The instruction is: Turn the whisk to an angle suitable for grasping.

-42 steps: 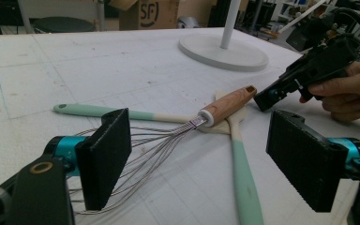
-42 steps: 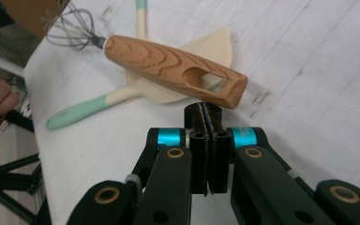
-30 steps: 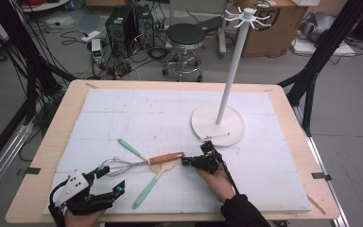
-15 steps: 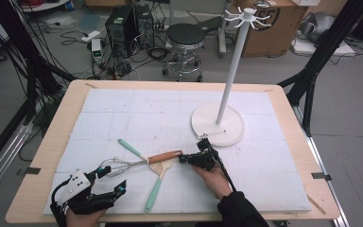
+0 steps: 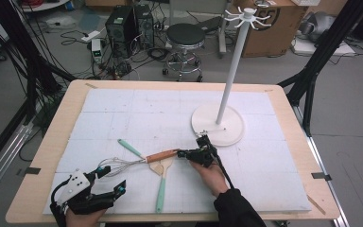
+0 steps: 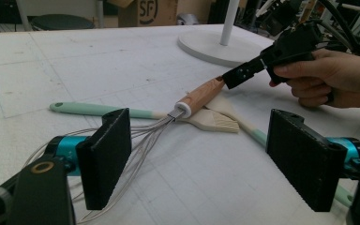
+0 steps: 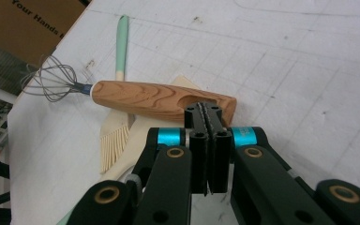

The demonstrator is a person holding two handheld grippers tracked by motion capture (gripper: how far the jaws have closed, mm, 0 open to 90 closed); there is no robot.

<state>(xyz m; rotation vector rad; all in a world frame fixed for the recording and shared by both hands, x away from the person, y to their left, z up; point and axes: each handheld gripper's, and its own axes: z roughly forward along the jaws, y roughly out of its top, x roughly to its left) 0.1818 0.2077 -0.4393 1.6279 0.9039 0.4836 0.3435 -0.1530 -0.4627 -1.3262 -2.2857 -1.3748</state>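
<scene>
A whisk lies at the table's front centre, its wooden handle (image 5: 160, 155) (image 7: 150, 99) (image 6: 200, 96) pointing right and its wire head (image 5: 116, 165) (image 7: 51, 79) pointing left. My right gripper (image 5: 179, 153) (image 7: 207, 112) is shut, jaws pressed together, with its tips at the hole in the end of the handle. My left gripper (image 5: 113, 180) (image 6: 201, 164) is open near the front left edge. The whisk's wires run just beside its left jaw, and nothing is between the pads.
A brush with a mint handle (image 5: 130, 147) (image 7: 121, 40) and pale bristles (image 6: 213, 121) lies under the whisk. A mint-handled spatula (image 5: 159, 196) points toward the front edge. A white hook stand's round base (image 5: 217, 124) sits right of centre.
The mint-handled spatula has swung, so its handle now points more straight at the front edge. My right gripper edged slightly left with the whisk handle. The left gripper stayed put.
</scene>
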